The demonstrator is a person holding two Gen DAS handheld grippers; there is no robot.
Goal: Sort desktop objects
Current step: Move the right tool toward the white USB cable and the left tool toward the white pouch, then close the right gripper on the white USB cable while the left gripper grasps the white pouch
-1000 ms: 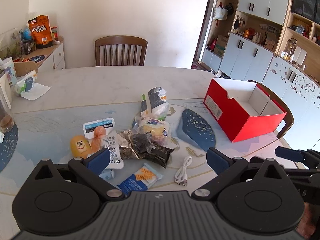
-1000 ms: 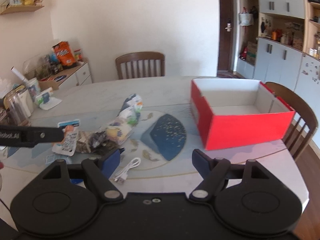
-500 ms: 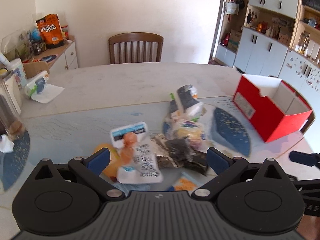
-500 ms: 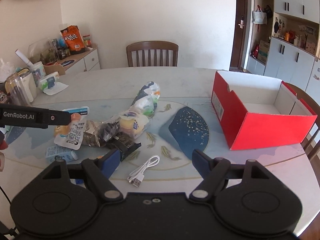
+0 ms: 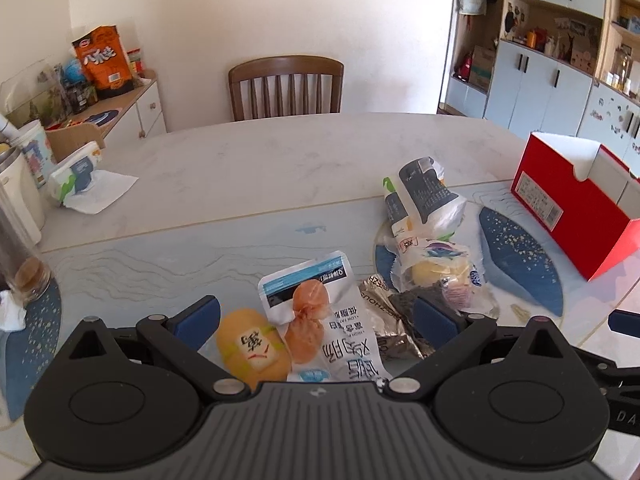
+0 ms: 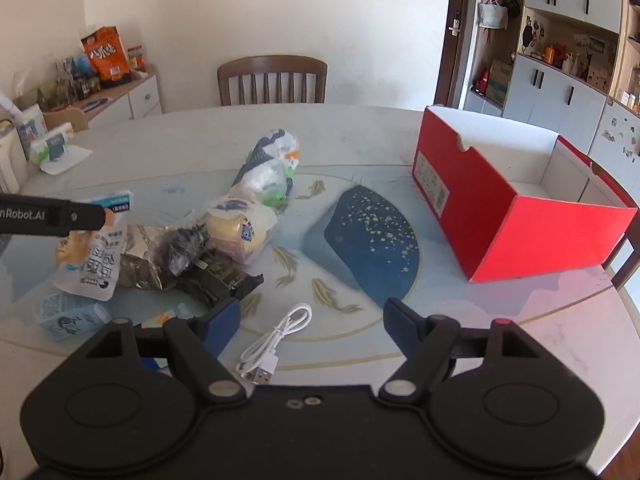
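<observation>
Both grippers are being held angled down over the table (image 6: 360, 128), the left gripper (image 5: 316, 316) spread above the snacks (image 5: 320, 320), the right gripper (image 6: 312, 314) spread above the cable (image 6: 276, 340), nothing being gripped.

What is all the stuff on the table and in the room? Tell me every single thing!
table: 1, pale marble, fills the view
red box: 1, red outside and white inside, right side of table, open and empty as far as seen
snack packets: a pile, mixed colours, table middle-left
white pouch: 1, white and blue, front of pile
yellow snack: 1, yellow, beside the pouch
USB cable: 1, white, coiled near the front edge
blue carton: 1, pale blue, front left
tissue pack: 1, white and green, far left
chair: 1, brown wood, behind table
orange bag: 1, orange, on side cabinet
left gripper: fingers open over the pouch
right gripper: fingers open over the cable
</observation>
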